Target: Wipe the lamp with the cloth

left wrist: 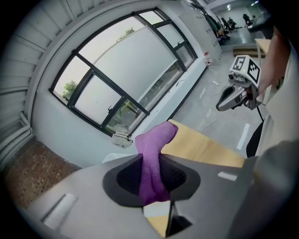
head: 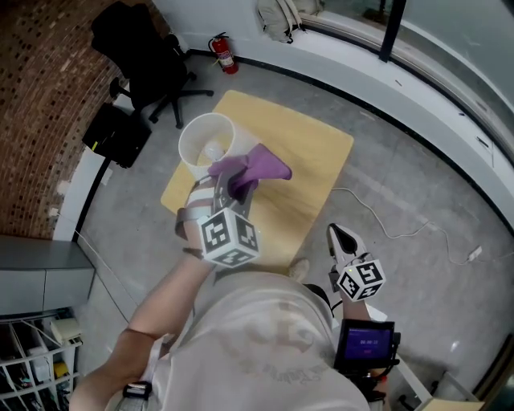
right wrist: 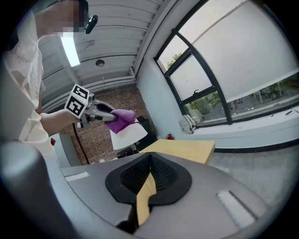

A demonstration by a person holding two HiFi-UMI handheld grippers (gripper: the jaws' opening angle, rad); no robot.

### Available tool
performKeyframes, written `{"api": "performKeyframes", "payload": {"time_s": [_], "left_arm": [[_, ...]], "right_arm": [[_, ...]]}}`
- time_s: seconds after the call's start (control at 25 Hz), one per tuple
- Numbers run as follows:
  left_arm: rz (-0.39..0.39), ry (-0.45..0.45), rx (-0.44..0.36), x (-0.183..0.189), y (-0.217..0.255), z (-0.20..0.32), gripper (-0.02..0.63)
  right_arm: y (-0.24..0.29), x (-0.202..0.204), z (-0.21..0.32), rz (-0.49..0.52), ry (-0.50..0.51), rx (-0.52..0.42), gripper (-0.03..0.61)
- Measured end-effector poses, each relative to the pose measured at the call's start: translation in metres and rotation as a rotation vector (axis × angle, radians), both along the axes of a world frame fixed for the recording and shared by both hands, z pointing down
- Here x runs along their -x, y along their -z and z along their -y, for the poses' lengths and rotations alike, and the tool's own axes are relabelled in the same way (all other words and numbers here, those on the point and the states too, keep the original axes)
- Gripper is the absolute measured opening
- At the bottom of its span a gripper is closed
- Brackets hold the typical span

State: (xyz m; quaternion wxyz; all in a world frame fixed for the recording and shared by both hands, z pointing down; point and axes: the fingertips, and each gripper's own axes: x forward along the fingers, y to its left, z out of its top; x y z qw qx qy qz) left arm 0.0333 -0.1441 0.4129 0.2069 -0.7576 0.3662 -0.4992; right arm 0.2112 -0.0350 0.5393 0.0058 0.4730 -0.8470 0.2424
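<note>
A lamp with a white shade stands on the wooden table near its left edge. My left gripper is shut on a purple cloth, which hangs just right of the shade's rim. In the left gripper view the cloth runs up between the pads, over the table. My right gripper hovers low at the right, off the table, jaws together and empty. From the right gripper view the left gripper holds the cloth against the top of the shade.
A black office chair and a black box stand left of the table by the brick wall. A fire extinguisher and a backpack sit by the far wall. A white cable trails on the floor at the right.
</note>
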Motion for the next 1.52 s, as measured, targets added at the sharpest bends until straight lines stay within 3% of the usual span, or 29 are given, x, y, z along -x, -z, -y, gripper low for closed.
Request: {"api": "performKeyframes", "payload": {"time_s": [0.16, 0.28, 0.44, 0.52, 0.84, 0.96, 1.04, 1.32, 1.52], "left_arm": [[0.007, 0.021, -0.005, 0.007, -0.033, -0.007, 0.089], [-0.01, 0.033, 0.037, 0.01, -0.059, -0.012, 0.089], [-0.118, 0.04, 0.17, 0.008, -0.087, -0.027, 0.089], [-0.182, 0.038, 0.18, 0.009, -0.084, -0.032, 0.089], [-0.453, -0.051, -0.148, 0.033, 0.043, -0.017, 0.091], [-0.444, -0.022, -0.244, 0.052, 0.062, -0.015, 0.091], [-0.424, 0.009, -0.252, 0.064, 0.057, -0.009, 0.091], [-0.344, -0.021, -0.147, 0.055, -0.02, -0.015, 0.091], [-0.359, 0.002, -0.05, 0.061, -0.051, -0.022, 0.091]], "right_arm": [[-0.003, -0.002, -0.002, 0.003, 0.0, 0.005, 0.014], [-0.006, -0.005, -0.002, 0.003, 0.003, 0.01, 0.014], [-0.003, -0.005, -0.004, -0.005, 0.013, 0.018, 0.014], [-0.002, -0.002, -0.004, -0.013, 0.019, 0.02, 0.014], [0.01, 0.034, 0.028, -0.039, 0.118, -0.015, 0.014], [0.007, 0.041, 0.018, -0.04, 0.143, 0.0, 0.014], [0.003, 0.045, 0.016, -0.042, 0.161, 0.003, 0.014], [-0.006, 0.044, 0.005, -0.026, 0.178, 0.018, 0.014], [-0.003, 0.05, 0.004, -0.022, 0.177, 0.021, 0.014]]}}
